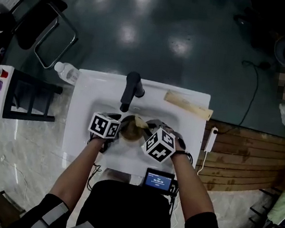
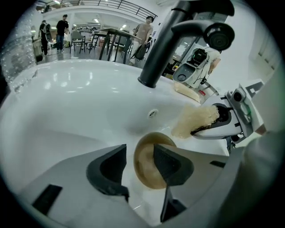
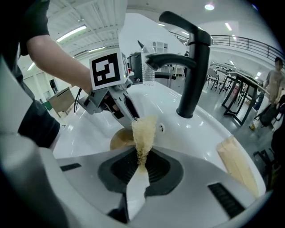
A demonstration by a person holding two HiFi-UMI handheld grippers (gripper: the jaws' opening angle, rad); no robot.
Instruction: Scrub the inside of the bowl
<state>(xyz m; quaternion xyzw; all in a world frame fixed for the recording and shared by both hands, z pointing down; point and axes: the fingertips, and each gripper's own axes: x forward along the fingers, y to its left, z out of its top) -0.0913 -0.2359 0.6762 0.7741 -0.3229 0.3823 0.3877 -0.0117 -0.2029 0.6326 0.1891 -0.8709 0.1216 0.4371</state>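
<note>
A small brown bowl [image 1: 129, 127] lies in the white sink basin [image 1: 88, 108], tipped on its side. In the left gripper view the bowl [image 2: 144, 167] sits between the jaws of my left gripper [image 2: 139, 156], which stand wide apart; the left pad is clear of the rim, so the gripper is open. My right gripper [image 3: 141, 162] is shut on a pale fibrous scrub pad [image 3: 143, 133] that sticks up from the jaws, just above and right of the bowl [image 3: 120, 139]. The scrub pad [image 2: 193, 119] hovers beside the bowl, not inside it.
A black faucet [image 1: 131, 91] rises over the back of the basin, close above both grippers. A flat tan packet [image 1: 188, 106] lies on the sink's right rim. A clear water bottle [image 1: 67, 72] stands at the sink's left corner. People and tables are far behind.
</note>
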